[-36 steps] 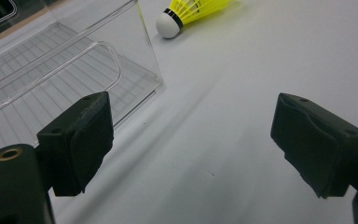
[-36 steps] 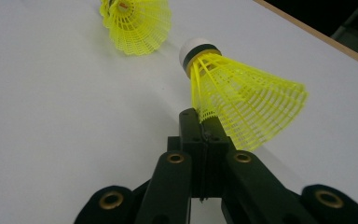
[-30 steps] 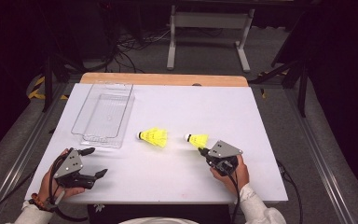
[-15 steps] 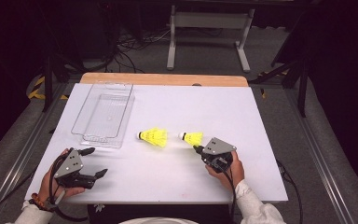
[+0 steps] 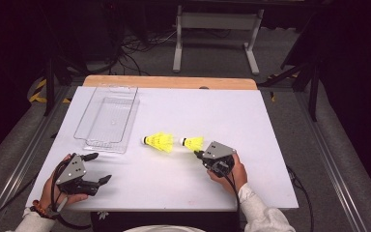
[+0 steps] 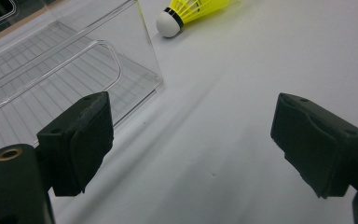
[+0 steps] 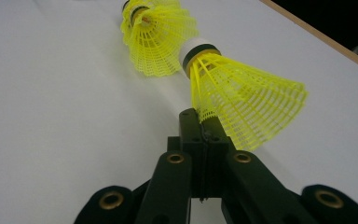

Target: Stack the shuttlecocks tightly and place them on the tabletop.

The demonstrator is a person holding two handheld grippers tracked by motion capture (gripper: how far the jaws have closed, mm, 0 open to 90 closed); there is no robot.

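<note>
Both grippers had black jaws, brass-coloured pivot bushings, grey top plates and black cables; white sleeves on both arms, possibly a beaded bracelet at the left wrist.

There are 2 yellow mesh-skirted plastic shuttlecocks with white caps: the left shuttlecock and the right shuttlecock, lying near each other on the table. There is 1 clear rectangular plastic tray, and 1 white-topped table with a wooden strip along its far edge. There are 2 black two-jaw handheld grippers, the left gripper and the right gripper, each held in 1 hand, so 2 hands in all, and each with 2 jaws. Behind the table stands 1 grey metal frame on the floor.
</note>
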